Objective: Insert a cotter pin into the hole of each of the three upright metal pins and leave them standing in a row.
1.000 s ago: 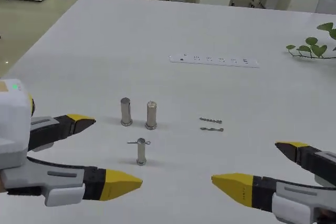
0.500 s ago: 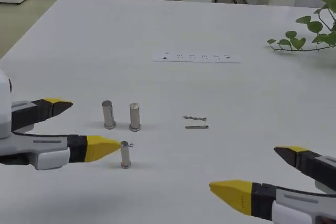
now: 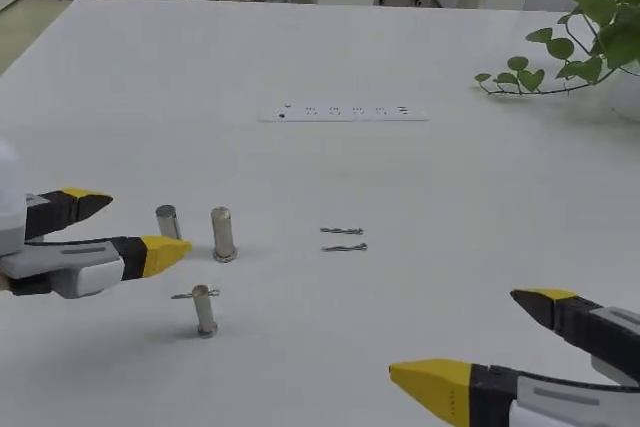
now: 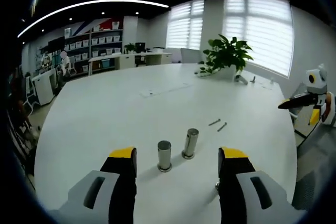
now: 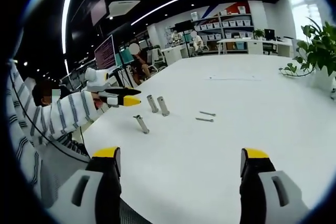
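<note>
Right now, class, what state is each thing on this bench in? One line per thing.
left gripper, open, empty
right gripper, open, empty
front metal pin, upright, fitted cotter pin through its hole
left rear metal pin, upright, no cotter pin in it
right rear metal pin, upright, no cotter pin in it
far loose cotter pin, lying flat on the table
near loose cotter pin, lying flat on the table

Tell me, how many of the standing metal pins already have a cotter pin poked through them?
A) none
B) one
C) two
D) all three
B: the nearest metal pin has a cotter pin through its top. The other two metal pins are bare, and two loose cotter pins lie on the table.
</note>
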`<action>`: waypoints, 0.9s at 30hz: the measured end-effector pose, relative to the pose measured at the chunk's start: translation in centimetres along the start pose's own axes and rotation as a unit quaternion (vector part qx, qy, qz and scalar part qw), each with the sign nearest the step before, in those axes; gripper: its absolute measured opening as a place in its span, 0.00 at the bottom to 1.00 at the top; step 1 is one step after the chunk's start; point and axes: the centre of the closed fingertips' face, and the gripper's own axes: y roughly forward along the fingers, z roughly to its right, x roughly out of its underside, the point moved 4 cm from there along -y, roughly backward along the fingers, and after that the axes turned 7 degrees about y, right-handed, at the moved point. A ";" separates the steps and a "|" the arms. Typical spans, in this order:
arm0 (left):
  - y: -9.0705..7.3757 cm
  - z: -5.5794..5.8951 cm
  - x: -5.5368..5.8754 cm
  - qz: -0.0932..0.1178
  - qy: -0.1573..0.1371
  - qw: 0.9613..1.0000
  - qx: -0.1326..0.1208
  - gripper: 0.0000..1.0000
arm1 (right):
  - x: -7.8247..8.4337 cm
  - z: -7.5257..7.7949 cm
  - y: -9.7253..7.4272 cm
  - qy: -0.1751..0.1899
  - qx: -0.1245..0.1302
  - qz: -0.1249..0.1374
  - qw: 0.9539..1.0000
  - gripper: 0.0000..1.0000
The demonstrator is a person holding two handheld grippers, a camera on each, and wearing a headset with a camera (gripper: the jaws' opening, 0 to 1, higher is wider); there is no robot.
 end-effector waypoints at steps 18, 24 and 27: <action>4.1 -1.3 1.9 -0.022 -0.017 0.999 -0.017 0.26 | -0.4 1.3 -0.4 0.012 0.013 0.003 1.000 0.91; 4.9 -1.2 1.9 -0.014 -0.034 0.999 -0.030 0.18 | -0.2 1.7 -0.7 0.016 0.017 0.002 1.000 0.90; 5.2 -1.2 2.0 -0.011 -0.043 0.998 -0.036 0.14 | -0.1 1.7 -0.8 0.015 0.018 0.001 1.000 0.90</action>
